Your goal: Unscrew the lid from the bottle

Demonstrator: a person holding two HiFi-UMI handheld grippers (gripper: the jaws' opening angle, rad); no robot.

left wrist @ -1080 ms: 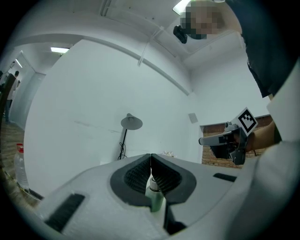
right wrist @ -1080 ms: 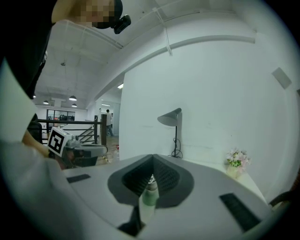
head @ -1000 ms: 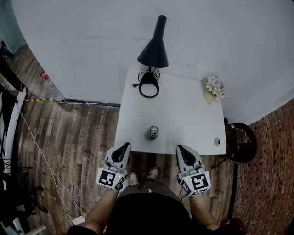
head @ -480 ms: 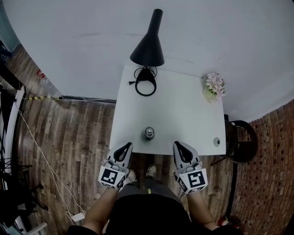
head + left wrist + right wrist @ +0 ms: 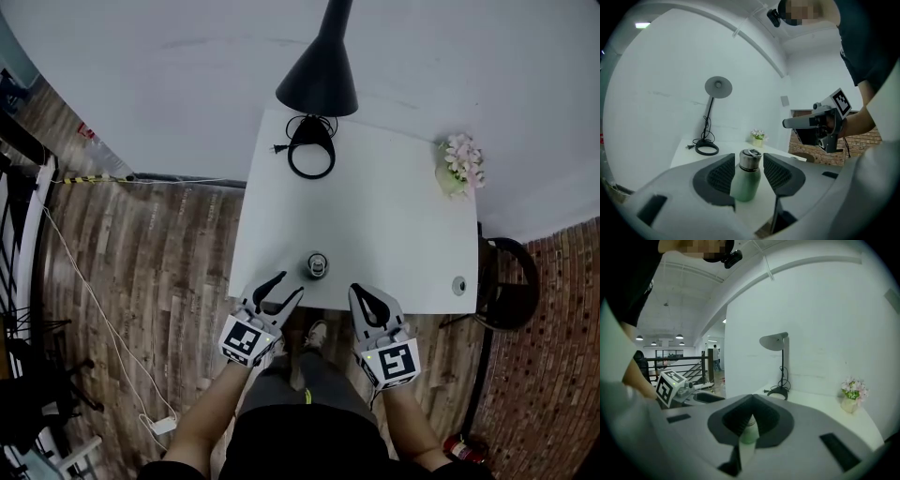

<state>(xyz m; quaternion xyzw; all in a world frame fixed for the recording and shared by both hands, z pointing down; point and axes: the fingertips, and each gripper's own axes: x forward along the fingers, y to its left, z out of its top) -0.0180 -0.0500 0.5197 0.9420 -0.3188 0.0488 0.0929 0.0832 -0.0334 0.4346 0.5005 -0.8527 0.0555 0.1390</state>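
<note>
A green bottle (image 5: 316,265) with a steel screw lid (image 5: 750,159) stands upright near the front edge of the white table (image 5: 394,234). My left gripper (image 5: 288,286) points at it from the front left, and its jaws are opening. In the left gripper view the bottle (image 5: 746,180) shows in line with the gap, just past the tips, and the pads do not touch it. My right gripper (image 5: 362,292) hangs at the table's front edge, right of the bottle, shut with nothing in it. Past its closed jaws, a sliver of the bottle (image 5: 749,432) is visible.
A black lamp (image 5: 321,80) with a round base and coiled cord (image 5: 311,155) stands at the table's back. At the back right corner sits a small flower pot (image 5: 461,164). A small round object (image 5: 457,284) lies at the front right corner. A dark stool (image 5: 511,281) stands beside the table.
The left jaws have gone from shut to apart, and the left gripper has moved up toward the bottle. The right gripper stays shut near the table edge.
</note>
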